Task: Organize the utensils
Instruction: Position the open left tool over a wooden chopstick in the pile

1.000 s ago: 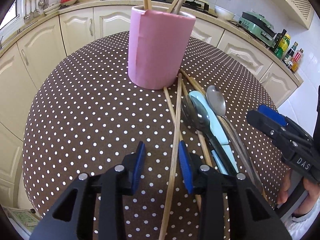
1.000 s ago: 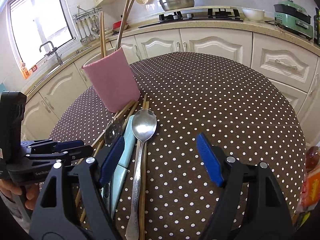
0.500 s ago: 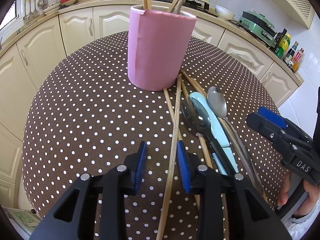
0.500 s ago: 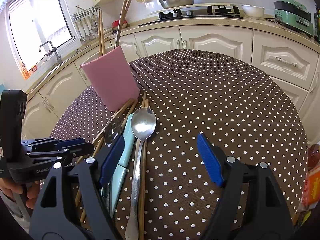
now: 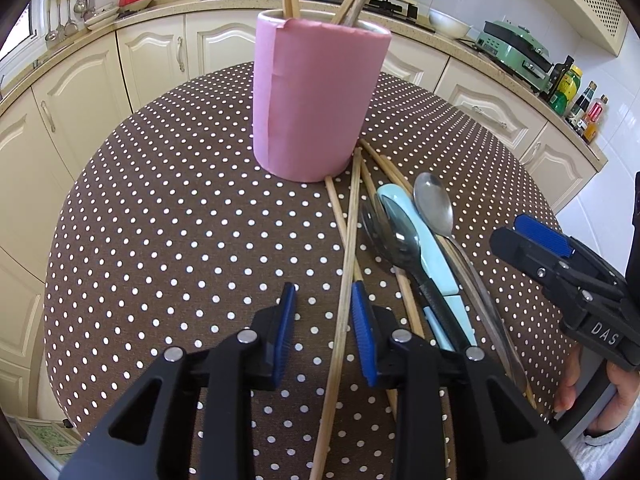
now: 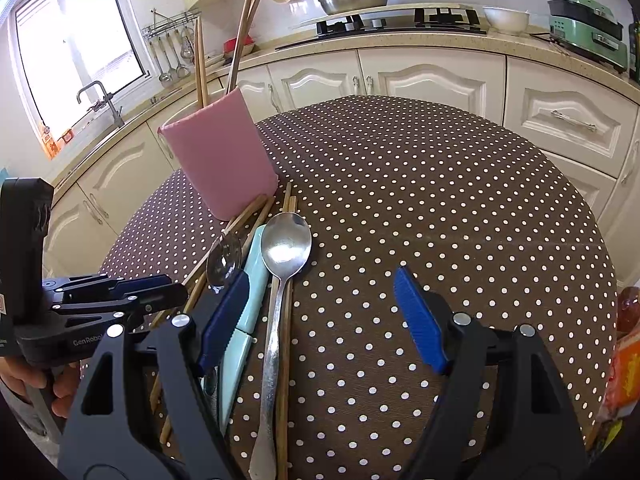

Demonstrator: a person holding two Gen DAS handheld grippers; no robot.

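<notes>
Narrowed since a second ago, the left hand-held gripper [image 5: 323,312] is half shut around a chopstick [image 5: 347,264] lying on the table [image 5: 160,240], not yet pinched; it should be centred before lifting to the pink holder [image 5: 316,100].

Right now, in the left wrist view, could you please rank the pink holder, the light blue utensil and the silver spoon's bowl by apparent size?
1. Pink holder, clearly largest.
2. Light blue utensil, long and partly covered by a dark spoon.
3. Silver spoon's bowl, smallest.
Fisheye distortion affects true sizes.
</notes>
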